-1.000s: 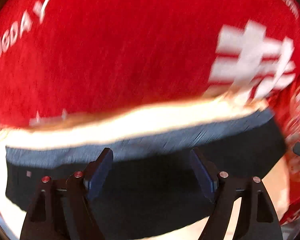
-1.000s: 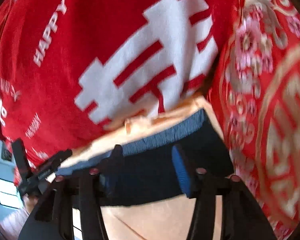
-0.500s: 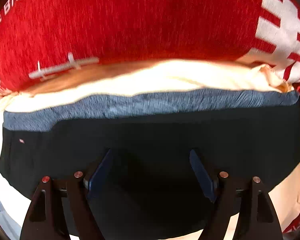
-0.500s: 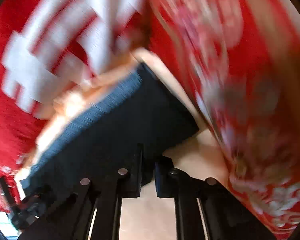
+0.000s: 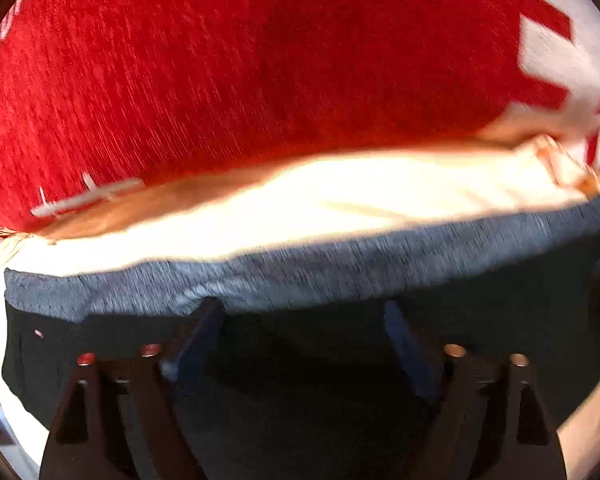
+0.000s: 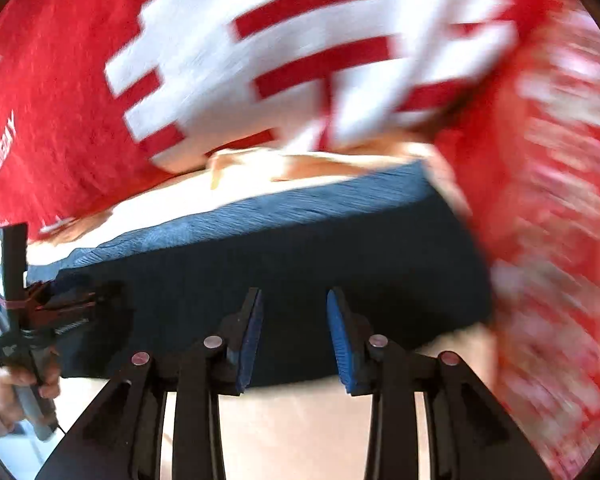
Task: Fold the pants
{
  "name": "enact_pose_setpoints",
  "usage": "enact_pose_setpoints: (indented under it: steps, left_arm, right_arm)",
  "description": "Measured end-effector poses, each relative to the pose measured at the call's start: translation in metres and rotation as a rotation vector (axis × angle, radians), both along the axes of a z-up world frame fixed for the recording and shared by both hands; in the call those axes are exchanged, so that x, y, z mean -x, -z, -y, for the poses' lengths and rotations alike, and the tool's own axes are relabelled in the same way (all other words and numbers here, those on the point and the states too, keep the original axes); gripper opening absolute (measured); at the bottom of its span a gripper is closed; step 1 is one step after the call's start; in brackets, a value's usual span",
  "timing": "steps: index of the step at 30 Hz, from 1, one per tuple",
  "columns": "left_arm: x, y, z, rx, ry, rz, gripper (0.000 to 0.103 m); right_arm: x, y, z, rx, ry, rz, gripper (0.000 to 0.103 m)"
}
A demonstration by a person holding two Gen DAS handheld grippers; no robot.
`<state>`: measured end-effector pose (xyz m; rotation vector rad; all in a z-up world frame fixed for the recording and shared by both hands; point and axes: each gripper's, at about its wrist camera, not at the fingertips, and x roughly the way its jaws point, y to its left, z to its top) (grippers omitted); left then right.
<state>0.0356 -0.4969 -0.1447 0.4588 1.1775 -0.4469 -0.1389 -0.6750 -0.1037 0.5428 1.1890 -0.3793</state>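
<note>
Dark folded pants (image 5: pixel 320 344) with a grey-blue waistband (image 5: pixel 340 268) lie flat on a cream sheet (image 5: pixel 340 196). My left gripper (image 5: pixel 300 312) points down over them, its jaws wide apart and opening. Its left fingertip (image 5: pixel 204 316) touches the puckered waistband edge, and no cloth is pinched. In the right wrist view the same pants (image 6: pixel 300 248) fill the middle. My right gripper (image 6: pixel 295 300) hovers over their near edge, its blue pads (image 6: pixel 338 332) parted and opening with no fold gripped between them. The left gripper (image 6: pixel 40 312) shows at the pants' left end, held by a hand (image 6: pixel 4 392).
A red blanket (image 5: pixel 220 60) with white lettering and a large white character (image 6: pixel 280 48) lies beyond the pants. A red patterned cloth (image 6: pixel 560 200) borders the right side. The cream sheet (image 6: pixel 300 420) shows in front of the pants.
My left gripper has sunk closer to the pants and its jaws have widened. My right gripper was shut half a second ago and has parted again, after swinging back over the pants.
</note>
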Motion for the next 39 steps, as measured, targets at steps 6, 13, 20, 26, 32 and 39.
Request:
enact_pose_setpoints:
  steps: [6, 13, 20, 26, 32, 39]
  left_arm:
    - [-0.045, 0.009, 0.002, -0.021, -0.052, 0.028, 0.096]
    - [-0.054, -0.028, -0.034, -0.007, -0.044, 0.038, 0.096]
    - [-0.026, -0.005, -0.095, -0.118, -0.073, -0.018, 0.096]
    - [-0.018, -0.015, -0.148, -0.177, -0.124, -0.042, 0.096]
    - [-0.024, -0.03, -0.212, -0.146, -0.151, -0.012, 0.096]
    - [-0.103, -0.032, -0.297, -0.123, -0.18, 0.069, 0.096]
  right_arm:
    - [-0.057, 0.033, 0.004, 0.108, -0.021, -0.007, 0.037]
    - [-0.052, 0.004, 0.028, 0.077, 0.113, -0.01, 0.039]
    - [0.034, 0.014, 0.027, 0.131, 0.123, -0.109, 0.058]
    - [0.063, -0.012, -0.001, 0.076, 0.159, -0.093, 0.059]
    - [0.063, -0.026, -0.042, -0.137, 0.115, -0.016, 0.059]
    - [-0.045, -0.048, -0.143, -0.242, -0.2, 0.085, 0.059]
